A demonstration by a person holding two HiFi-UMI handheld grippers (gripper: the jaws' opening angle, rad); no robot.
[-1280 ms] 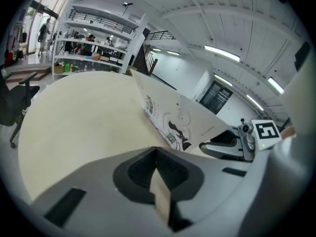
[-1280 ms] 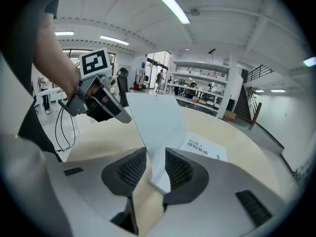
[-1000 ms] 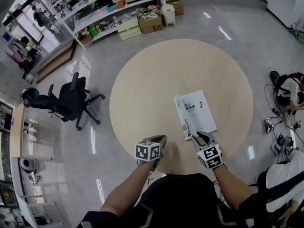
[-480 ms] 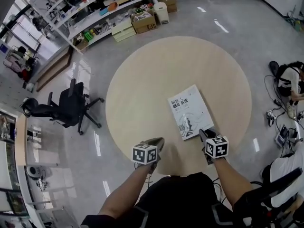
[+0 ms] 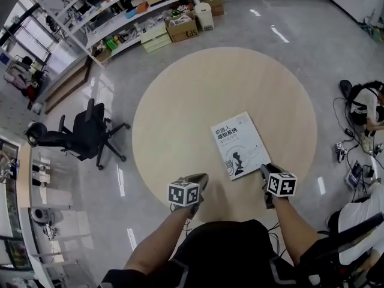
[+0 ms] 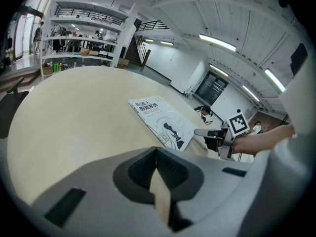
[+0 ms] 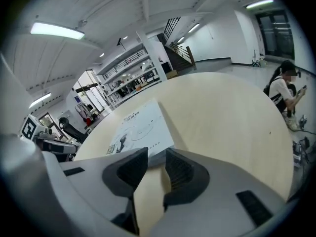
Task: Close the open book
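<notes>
Book (image 5: pixel 240 144) is closed, front cover up, flat on the round desk (image 5: pixel 198 95), in the near-right part and turned slightly against the desk edge. Right gripper (image 5: pixel 264 168) sits just off the book's near-right corner, low over the desk. Its fingers (image 7: pixel 127 169) are apart and have just been opening a bit. In the right gripper view the book's corner lies right at the mouth of the gap, but the pads aren't pressing on it and I can't tell if the tips touch it. Left gripper (image 5: pixel 201 177) hovers over bare desk near the near edge, left of the book and clear of it. Its fingers meet at the tips with nothing between them. Both arms come in from the bottom of the head view. An office chair (image 5: pixel 84 131) stands on the floor, off to the desk's left.
</notes>
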